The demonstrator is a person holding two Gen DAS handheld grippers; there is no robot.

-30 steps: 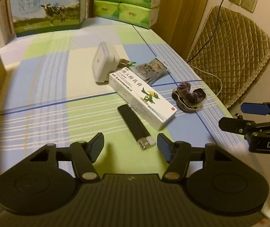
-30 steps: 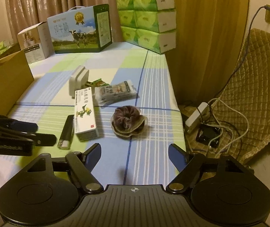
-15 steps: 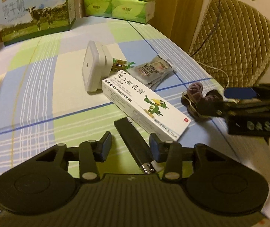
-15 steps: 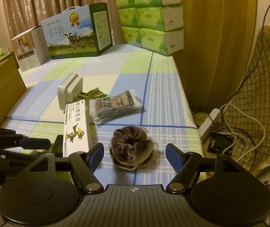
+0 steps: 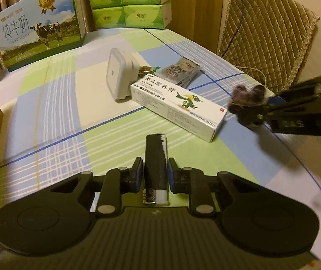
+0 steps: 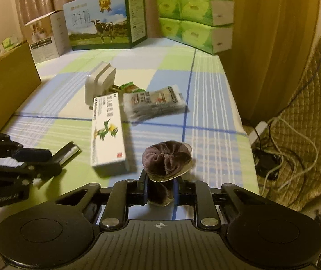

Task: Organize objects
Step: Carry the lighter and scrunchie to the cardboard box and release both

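Progress: early; both grippers had a first item each, and nothing looked sorted yet (a judgement from how the table lay).
Left gripper (image 5: 153, 175): jaws had just been closing and were clamped on the lighter (image 5: 155, 157), low centre of the left view, its metal end toward the camera.
Right gripper (image 6: 160, 187): jaws had just been closing and pinched the scrunchie (image 6: 166, 157), low centre of the right view; in the left view it showed blurred at the right edge.
Lighter height: could not tell whether it was clear of the cloth (image 5: 47, 103).
Left on the table: ointment box (image 5: 178, 105), mid-frame; white adapter (image 5: 119, 76) just behind it, touching or nearly so; sachet bundle (image 5: 178, 70) to the upper right of the box; a small green wrapper (image 6: 131, 87) between adapter and sachets.
Likely goal: cardboard box (image 6: 9, 83) at the left edge of the right view (a guess; its inside was hidden).
Remaining: carry the two held items off, then the four loose ones.
Background: milk carton (image 5: 36, 27) and tissue packs (image 5: 128, 2) at the top, probably not part of the job.
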